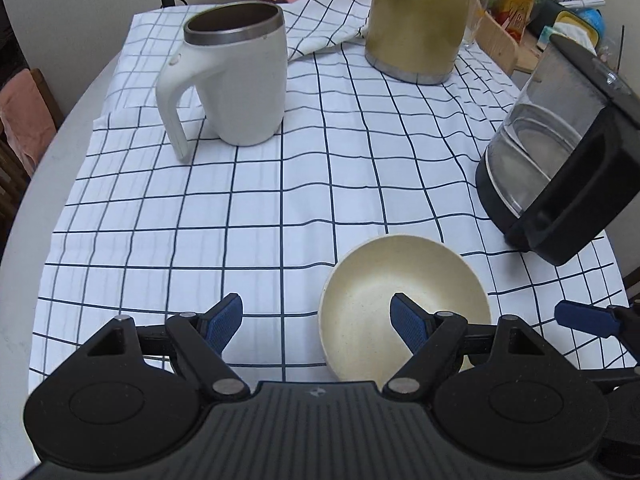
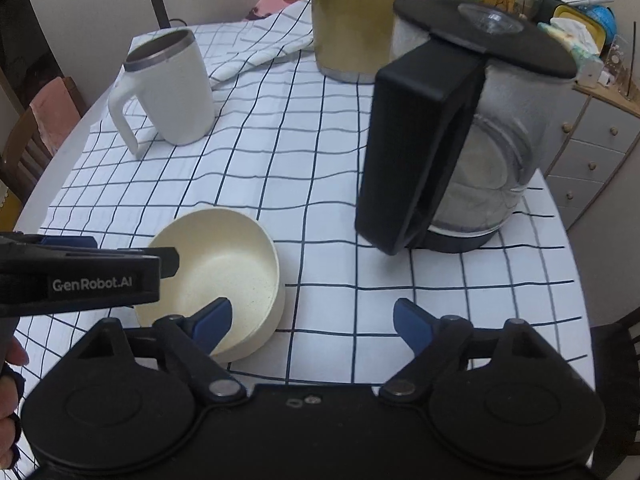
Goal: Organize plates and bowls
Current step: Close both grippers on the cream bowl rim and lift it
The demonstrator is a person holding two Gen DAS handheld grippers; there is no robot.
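A cream bowl point(image 1: 384, 292) sits on the checked cloth near the front of the table; it also shows in the right wrist view point(image 2: 236, 252). My left gripper point(image 1: 316, 322) is open; its right finger hangs over the bowl's inside and its left finger is outside the rim. My right gripper point(image 2: 312, 322) is open and empty; its left finger is over the bowl's near rim. The left gripper's body point(image 2: 80, 276) shows from the side, reaching over the bowl. No plates are in view.
A white mug point(image 1: 240, 80) stands at the back left, a gold kettle point(image 1: 416, 20) at the back, and a glass kettle with a black handle point(image 2: 448, 140) to the right. The white round table's edge point(image 1: 52, 160) curves on the left. Clutter and drawers point(image 2: 592, 160) are at the far right.
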